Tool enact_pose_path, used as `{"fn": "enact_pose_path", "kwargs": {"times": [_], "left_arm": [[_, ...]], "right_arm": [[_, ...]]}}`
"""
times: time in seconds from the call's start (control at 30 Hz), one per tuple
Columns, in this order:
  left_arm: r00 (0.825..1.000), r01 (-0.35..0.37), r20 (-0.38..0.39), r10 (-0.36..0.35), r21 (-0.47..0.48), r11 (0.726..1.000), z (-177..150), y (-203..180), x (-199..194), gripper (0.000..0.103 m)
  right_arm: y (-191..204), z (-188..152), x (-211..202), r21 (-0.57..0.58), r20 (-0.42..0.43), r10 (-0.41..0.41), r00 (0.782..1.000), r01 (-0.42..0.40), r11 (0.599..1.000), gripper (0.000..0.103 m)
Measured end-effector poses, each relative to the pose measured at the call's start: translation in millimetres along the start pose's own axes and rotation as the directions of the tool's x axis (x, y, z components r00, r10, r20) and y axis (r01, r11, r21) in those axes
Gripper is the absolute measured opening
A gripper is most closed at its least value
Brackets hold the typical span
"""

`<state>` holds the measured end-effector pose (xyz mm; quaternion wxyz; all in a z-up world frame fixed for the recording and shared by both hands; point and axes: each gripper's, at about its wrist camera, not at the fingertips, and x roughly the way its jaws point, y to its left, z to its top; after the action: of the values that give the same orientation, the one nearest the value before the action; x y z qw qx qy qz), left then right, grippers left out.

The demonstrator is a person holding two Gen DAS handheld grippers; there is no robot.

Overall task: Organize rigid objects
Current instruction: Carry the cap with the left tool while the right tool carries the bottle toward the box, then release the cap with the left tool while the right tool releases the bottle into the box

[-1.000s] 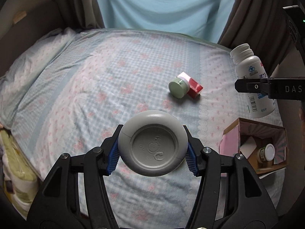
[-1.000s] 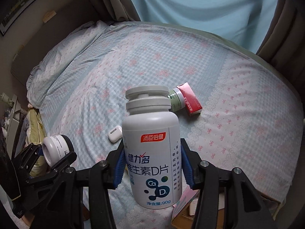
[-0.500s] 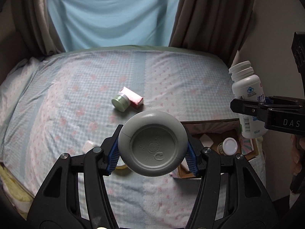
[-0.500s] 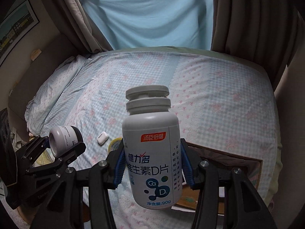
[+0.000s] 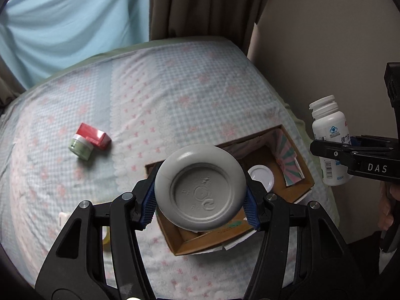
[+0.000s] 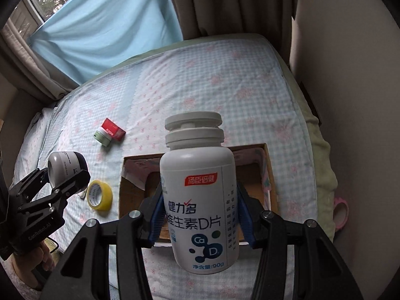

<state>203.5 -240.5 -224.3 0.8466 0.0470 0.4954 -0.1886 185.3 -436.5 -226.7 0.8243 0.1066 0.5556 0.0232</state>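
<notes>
Holding a grey round jar (image 5: 200,187), bottom face toward the camera, the left gripper (image 5: 200,206) has its blue pads (image 5: 147,206) clamped on both sides; the jar hangs over the open cardboard box (image 5: 303,172). Right gripper (image 6: 202,216) is closed on a white supplement bottle (image 6: 200,195), upright, also above the box. Bottle label: red badge "汤臣倍健", "健力多", "维生素D片", "Ca D", "净含量:90g". Gripper bodies read "DAS" and "GenRobot.AI". Inside the box: a white-lidded jar (image 5: 261,177). Left of the box on the checked bedsheet (image 5: 175,87): yellow tape roll (image 6: 99,195) just beside it; green jar (image 5: 81,148) touching a red carton (image 5: 93,136) farther out.
</notes>
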Motion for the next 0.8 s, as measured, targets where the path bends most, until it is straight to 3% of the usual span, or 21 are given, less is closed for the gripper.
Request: {"fn": "enact_pose_path", "kwargs": {"times": [0.23,0.53,0.7,0.8], "left_arm": [[0.989,0.038,-0.147,-0.029,0.062,0.997,-8.8,-23.5,73.7,0.054],[0.955,0.07,-0.296,-0.012,0.186,0.98,-40.0,-54.9,157.3,0.054],[0.935,0.097,-0.353,0.013,0.292,0.952,-55.2,-75.5,179.4,0.054],[0.925,0.116,-0.379,0.011,0.309,0.944,-56.9,-78.6,182.3,0.054]], "right_arm": [[-33.9,-9.6,41.1,0.061,-0.066,-0.017,0.998,0.021,0.998,0.047],[-55.7,-17.3,87.6,0.073,-0.085,-0.018,0.996,0.024,0.997,0.047],[-59.2,-22.3,99.9,0.049,-0.088,-0.008,0.996,0.013,0.999,0.047],[-61.7,-22.8,105.9,0.047,-0.107,-0.002,0.994,0.007,0.999,0.048]]}}
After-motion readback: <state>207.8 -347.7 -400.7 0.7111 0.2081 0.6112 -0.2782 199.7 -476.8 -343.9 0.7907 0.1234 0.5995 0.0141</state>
